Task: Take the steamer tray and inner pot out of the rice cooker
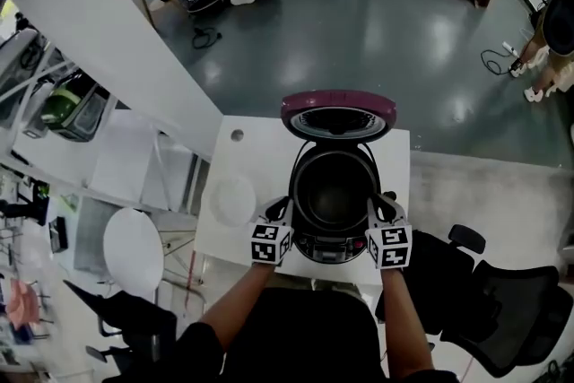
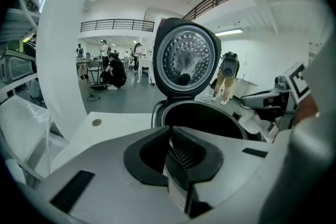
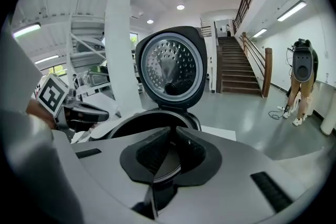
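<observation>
My left tongs [image 1: 285, 211], closed and empty, hover at the rice cooker's [image 1: 330, 247] 9 o'clock rim, and my right tongs [image 1: 380, 207], likewise closed, at 3 o'clock. The inner pot [image 1: 332, 197] sits inside. Next I'd open both and pinch its rim.
</observation>
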`<state>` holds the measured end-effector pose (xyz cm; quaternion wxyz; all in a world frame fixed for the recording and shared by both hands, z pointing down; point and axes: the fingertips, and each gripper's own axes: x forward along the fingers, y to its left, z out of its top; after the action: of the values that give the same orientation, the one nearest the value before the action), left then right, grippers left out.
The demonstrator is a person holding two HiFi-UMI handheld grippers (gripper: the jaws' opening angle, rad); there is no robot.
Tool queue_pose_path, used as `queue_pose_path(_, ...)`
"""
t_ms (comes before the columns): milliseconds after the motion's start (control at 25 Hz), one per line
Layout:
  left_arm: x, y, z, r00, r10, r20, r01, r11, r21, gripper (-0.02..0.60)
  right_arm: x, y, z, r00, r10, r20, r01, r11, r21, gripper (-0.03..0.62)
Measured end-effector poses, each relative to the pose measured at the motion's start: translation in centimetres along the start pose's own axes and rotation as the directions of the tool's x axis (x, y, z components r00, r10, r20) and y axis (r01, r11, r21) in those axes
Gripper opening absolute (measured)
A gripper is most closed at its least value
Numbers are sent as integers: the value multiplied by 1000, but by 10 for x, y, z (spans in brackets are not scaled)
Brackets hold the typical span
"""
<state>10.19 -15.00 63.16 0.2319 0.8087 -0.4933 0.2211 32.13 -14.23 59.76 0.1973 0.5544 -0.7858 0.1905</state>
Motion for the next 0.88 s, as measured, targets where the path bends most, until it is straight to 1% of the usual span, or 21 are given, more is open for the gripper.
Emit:
queue_pose_path(80, 4, 2, -1, 1000, 5, -16, -5, 1000, -2, 9, 6, -4, 0, 1000, 2, -8, -2, 1000, 19, 8)
queue_pose_path(160, 12, 2, 3, 1000, -11, -26, 11, 1000, 7, 9, 12, -11, -1, 1000, -15, -23, 15, 999, 28, 8)
queue_pose_path(320, 29, 3, 9, 998, -49, -44, 51, 998, 34, 13, 25, -14, -12, 996, -29, -85, 30, 1000, 9, 11)
queue_pose_path(360, 33, 2, 10, 997, -61, -54, 63, 997, 41, 25, 27, -14, -14, 995, -31, -96, 31, 1000, 4, 15)
queue_pose_path(440, 42, 1, 11, 994, -77, -74, 82, 995, 65, 99, 31, -15, -16, 993, -35, -114, 35, 999, 1, 48)
queue_pose_path(520, 48, 2, 12, 992, -84, -90, 92, 992, 88, 113, 36, -16, -18, 990, -32, -139, 33, 999, 9, 104)
queue_pose_path(560, 50, 3, 12, 991, -85, -98, 95, 991, 95, 114, 39, -16, -20, 987, -30, -156, 31, 999, 7, 112)
queue_pose_path(600, 53, 4, 12, 990, -88, -106, 99, 990, 98, 121, 41, -16, -20, 984, -34, -173, 33, 999, -5, 123)
queue_pose_path(720, 61, 6, 12, 987, -95, -130, 111, 987, 116, 128, 47, -17, -19, 975, -72, -211, 58, 996, -75, 126)
queue_pose_path(800, 66, 6, 10, 984, -92, -154, 116, 981, 154, 128, 52, -15, -23, 963, -94, -251, 57, 987, -151, 126)
queue_pose_path(880, 72, 4, 6, 979, -79, -186, 118, 971, 210, 127, 60, -14, -29, 951, -112, -287, 45, 972, -231, 126)
